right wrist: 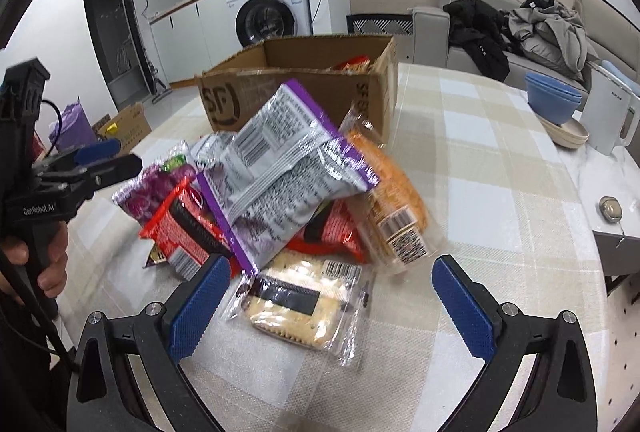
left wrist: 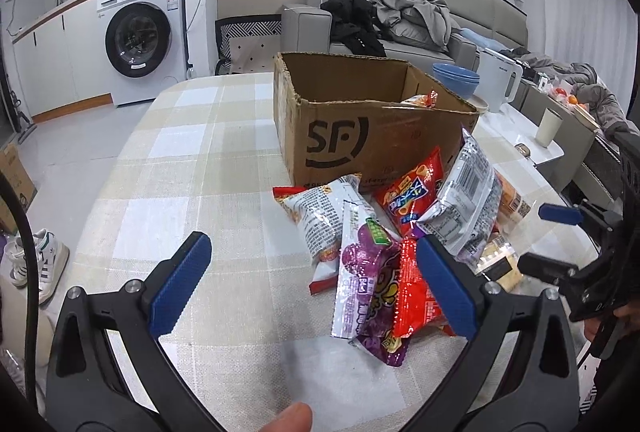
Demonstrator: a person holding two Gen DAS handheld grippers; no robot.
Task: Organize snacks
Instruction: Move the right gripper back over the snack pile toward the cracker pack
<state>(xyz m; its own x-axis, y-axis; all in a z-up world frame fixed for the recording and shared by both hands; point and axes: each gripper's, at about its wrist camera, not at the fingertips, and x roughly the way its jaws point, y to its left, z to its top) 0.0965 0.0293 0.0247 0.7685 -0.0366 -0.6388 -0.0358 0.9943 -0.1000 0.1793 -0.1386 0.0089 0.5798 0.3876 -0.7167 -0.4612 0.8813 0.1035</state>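
Note:
A pile of snack packets lies on the checked tablecloth in front of an open cardboard box [left wrist: 360,120] marked SF, which shows in the right wrist view too [right wrist: 304,84]. My left gripper [left wrist: 316,284] is open and empty, its right finger beside a purple packet [left wrist: 362,272] and a red packet [left wrist: 416,296]. My right gripper [right wrist: 332,308] is open and empty, straddling a clear-wrapped cracker packet [right wrist: 298,300]. A silver and purple bag [right wrist: 288,168] tops the pile, with an orange cracker packet [right wrist: 394,192] to its right. A snack lies inside the box [left wrist: 424,99].
Blue bowls [right wrist: 554,102] on plates and a white kettle [right wrist: 610,116] stand at the table's far right. A paper cup [left wrist: 549,126] stands on a side table. A sofa with clothes [left wrist: 412,20] is behind, a washing machine [left wrist: 140,36] at the left.

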